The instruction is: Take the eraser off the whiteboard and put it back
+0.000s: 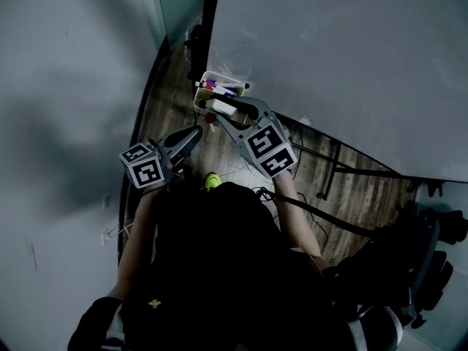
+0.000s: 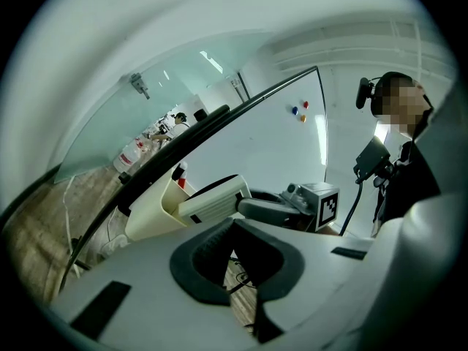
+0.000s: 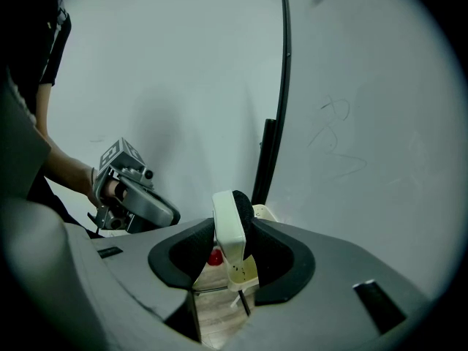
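A grey wall (image 1: 66,86) fills the left side, plain and dim. Beneath it the floor (image 1: 358,196) is wood plank, worn brown, and a black cable (image 1: 329,218) trails across it. A black chair (image 1: 409,269) stands at the lower right. The left gripper view shows a glass partition (image 2: 117,115) slanting away, greenish, with bottles (image 2: 131,152) standing behind it on the far side. A strip light (image 2: 213,63) shows bright in the glass. Overall the room is poorly lit.

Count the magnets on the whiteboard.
3, clustered on the whiteboard, seen in the left gripper view: blue magnet, red magnet, orange magnet. More may sit on parts of the board out of frame.
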The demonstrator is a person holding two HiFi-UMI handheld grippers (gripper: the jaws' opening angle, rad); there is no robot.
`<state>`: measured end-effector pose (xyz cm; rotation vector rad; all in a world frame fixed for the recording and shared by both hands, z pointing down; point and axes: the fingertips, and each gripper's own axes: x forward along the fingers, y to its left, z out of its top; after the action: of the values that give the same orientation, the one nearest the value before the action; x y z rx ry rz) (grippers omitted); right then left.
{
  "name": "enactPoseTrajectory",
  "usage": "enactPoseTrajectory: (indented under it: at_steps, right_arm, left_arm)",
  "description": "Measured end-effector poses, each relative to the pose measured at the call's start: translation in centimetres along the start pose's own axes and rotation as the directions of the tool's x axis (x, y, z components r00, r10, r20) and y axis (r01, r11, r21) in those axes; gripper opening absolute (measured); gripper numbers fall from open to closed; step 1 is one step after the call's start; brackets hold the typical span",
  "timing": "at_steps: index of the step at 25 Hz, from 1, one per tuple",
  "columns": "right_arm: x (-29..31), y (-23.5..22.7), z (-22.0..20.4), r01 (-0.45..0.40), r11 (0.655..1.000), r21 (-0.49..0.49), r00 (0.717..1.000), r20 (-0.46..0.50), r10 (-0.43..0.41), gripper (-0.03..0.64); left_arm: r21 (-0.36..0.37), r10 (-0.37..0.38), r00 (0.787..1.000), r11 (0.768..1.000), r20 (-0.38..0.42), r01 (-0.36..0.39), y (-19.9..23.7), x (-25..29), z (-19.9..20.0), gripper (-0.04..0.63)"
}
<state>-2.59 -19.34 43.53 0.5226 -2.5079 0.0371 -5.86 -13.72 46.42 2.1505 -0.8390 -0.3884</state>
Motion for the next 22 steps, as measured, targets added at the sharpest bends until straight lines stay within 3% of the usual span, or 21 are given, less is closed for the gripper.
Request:
enactPoseTrajectory:
  at_steps: [22]
  right_arm:
    - [2.1,-0.7,-2.2,-0.010,0.999,0.033,0.997,-0.072,0.013,0.152]
  left_arm:
    - [-0.053,0.003,1.000,0.999,-0.025,-0.005,1.7,0.4,0.1,0.002]
